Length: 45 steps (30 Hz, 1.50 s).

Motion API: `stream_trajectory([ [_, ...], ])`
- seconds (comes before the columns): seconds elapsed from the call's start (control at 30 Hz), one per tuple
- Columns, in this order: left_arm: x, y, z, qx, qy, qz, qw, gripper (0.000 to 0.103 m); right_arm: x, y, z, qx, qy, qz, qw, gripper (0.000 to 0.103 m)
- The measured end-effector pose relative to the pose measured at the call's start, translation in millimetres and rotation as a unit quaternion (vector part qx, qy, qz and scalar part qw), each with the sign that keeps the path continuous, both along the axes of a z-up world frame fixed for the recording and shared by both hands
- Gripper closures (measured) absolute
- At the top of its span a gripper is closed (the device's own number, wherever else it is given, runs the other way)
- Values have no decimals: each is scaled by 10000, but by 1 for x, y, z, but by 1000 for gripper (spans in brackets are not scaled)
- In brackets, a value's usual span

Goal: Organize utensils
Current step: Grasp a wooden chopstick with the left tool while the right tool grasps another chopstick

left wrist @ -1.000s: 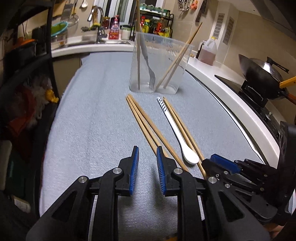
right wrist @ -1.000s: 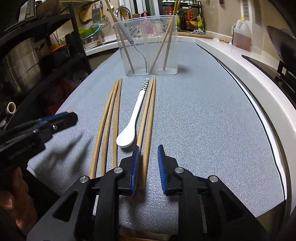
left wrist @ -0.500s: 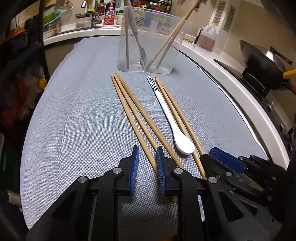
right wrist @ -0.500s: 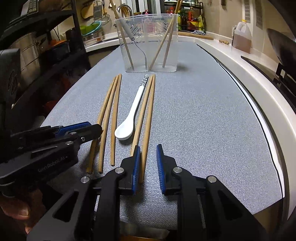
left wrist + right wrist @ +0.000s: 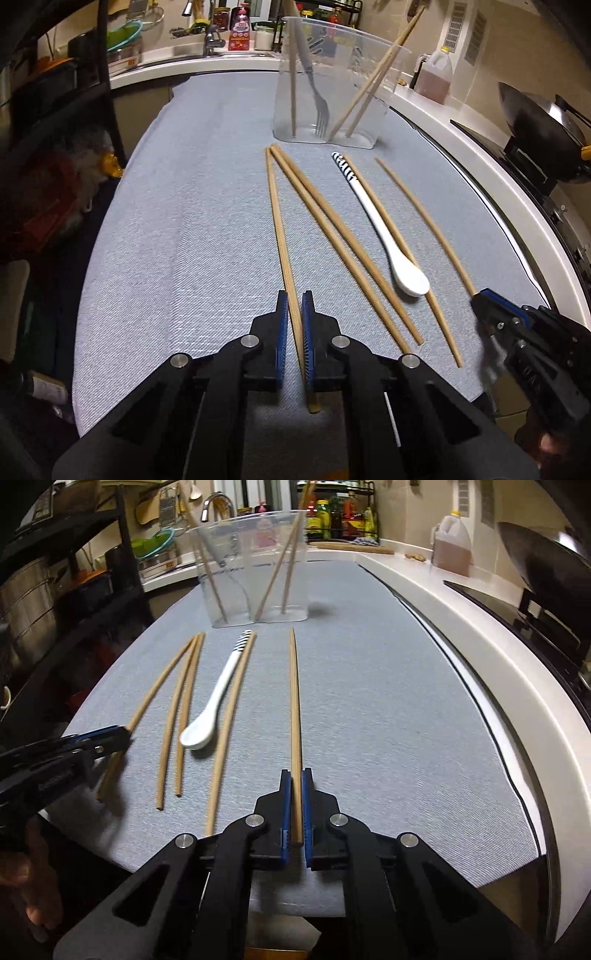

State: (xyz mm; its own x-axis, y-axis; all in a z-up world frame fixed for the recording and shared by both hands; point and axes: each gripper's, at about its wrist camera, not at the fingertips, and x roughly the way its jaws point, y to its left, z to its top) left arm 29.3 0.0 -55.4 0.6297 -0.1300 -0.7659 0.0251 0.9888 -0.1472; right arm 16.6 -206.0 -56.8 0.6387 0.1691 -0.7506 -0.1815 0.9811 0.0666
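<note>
My left gripper (image 5: 292, 299) is shut on the near end of a wooden chopstick (image 5: 279, 229), the leftmost of those on the grey mat. My right gripper (image 5: 294, 777) is shut on another chopstick (image 5: 294, 694), pulled apart to the right of the rest. Between them lie two chopsticks (image 5: 332, 236), a white spoon with a striped handle (image 5: 384, 236) and one more chopstick (image 5: 439, 325). A clear plastic holder (image 5: 332, 85) at the far end holds a fork and some chopsticks. The right gripper also shows in the left wrist view (image 5: 484, 299).
The grey mat (image 5: 388, 701) covers a white counter. A stove with a dark wok (image 5: 535, 125) is on the right. An oil jug (image 5: 452, 546) stands at the back right, a sink and bottles behind the holder, a dark shelf rack (image 5: 74, 590) on the left.
Both grippers have closed, each on the near end of a chopstick. The left chopstick has swung away from its neighbours, and the right one has moved right of the spoon.
</note>
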Motion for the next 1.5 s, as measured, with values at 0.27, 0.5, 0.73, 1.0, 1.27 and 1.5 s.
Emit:
stream_trajectory([
  [0.27,0,-1,0,212,-29,31,9998,94,4,-7,-1,49,5,-106,9999,95],
  [0.5,-1,-3,0,341,-90,36,9994,94,9,-5,-2,13,-16,-51,10000,94],
  [0.73,-3,-2,0,360,-131,38,9993,94,11,-1,-2,-80,-39,-20,10000,94],
  [1.0,-6,-6,-1,448,-150,29,9989,94,16,0,-1,-150,-35,-13,9999,94],
  [1.27,-5,-7,0,459,-149,27,9988,94,18,2,0,-283,-19,24,9996,97],
  [1.5,-5,-8,0,444,-141,7,9989,95,17,5,-1,-369,-55,16,9993,97],
])
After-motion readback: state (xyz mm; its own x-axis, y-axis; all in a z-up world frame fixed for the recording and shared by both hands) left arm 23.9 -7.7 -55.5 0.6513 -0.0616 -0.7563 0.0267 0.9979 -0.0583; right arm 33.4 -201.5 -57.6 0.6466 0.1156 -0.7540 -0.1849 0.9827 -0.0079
